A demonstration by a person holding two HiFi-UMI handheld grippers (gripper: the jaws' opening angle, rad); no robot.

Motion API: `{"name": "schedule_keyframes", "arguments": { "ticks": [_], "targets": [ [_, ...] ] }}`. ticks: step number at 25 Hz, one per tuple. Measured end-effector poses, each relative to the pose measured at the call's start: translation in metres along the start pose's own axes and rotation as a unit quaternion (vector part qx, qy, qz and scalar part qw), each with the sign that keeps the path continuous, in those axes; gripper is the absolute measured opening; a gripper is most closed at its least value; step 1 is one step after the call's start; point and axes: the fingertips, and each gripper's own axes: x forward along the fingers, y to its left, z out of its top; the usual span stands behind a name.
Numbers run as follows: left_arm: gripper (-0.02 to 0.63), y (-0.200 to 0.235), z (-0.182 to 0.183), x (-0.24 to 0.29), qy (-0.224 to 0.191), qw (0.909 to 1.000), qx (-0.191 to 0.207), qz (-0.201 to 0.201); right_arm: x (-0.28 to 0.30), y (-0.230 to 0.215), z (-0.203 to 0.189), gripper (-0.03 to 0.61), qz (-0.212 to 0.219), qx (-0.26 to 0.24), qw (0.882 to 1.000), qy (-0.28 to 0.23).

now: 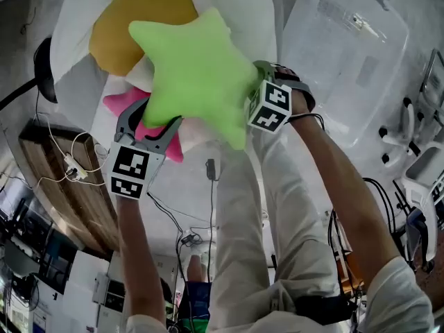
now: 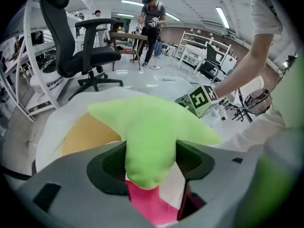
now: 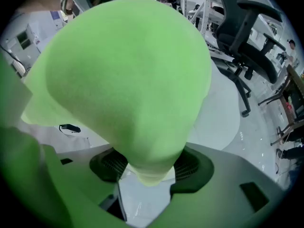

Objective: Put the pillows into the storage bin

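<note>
The step in hand looks like the carry: the lime-green star-shaped plush pillow (image 1: 198, 71) is held up left of the clear plastic storage bin (image 1: 347, 54), wholly outside it. The left gripper (image 1: 151, 127) has its jaws part-closed on the star arm farthest from the bin. The right gripper (image 1: 255, 82) pinches the arm nearest the bin (pads sunk into the plush on both). Next, both grippers should probably swing together over the bin's open top, then release. A pink star-shaped plush pillow (image 1: 118, 103) and a round yellow pillow (image 1: 132, 26) wait farther from the bin.
</note>
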Motion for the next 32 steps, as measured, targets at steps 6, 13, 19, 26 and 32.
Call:
{"name": "schedule_keyframes", "arguments": {
  "ticks": [6,13,19,26,32],
  "targets": [
    [0.308,-0.013,0.021,-0.012,-0.004,0.9999,0.012,0.003,-0.027,-0.005,-0.005,0.284,-0.008,0.009,1.000,-0.011],
    [0.308,-0.027,0.049,-0.015,-0.010,0.9994,0.033,0.005,-0.050,-0.019,-0.017,0.284,-0.026,0.022,0.999,-0.023],
    [0.308,-0.046,0.074,-0.011,-0.009,0.9981,0.061,-0.004,-0.069,-0.025,-0.040,0.284,-0.042,0.044,0.998,-0.029],
    [0.308,-0.075,0.106,0.006,-0.010,0.9955,0.092,-0.022,-0.089,-0.029,-0.079,0.284,-0.052,0.084,0.995,-0.031],
    [0.308,-0.099,0.135,0.021,-0.009,0.9906,0.130,-0.040,-0.103,-0.037,-0.112,0.284,-0.069,0.119,0.990,-0.040]
  ]
}}
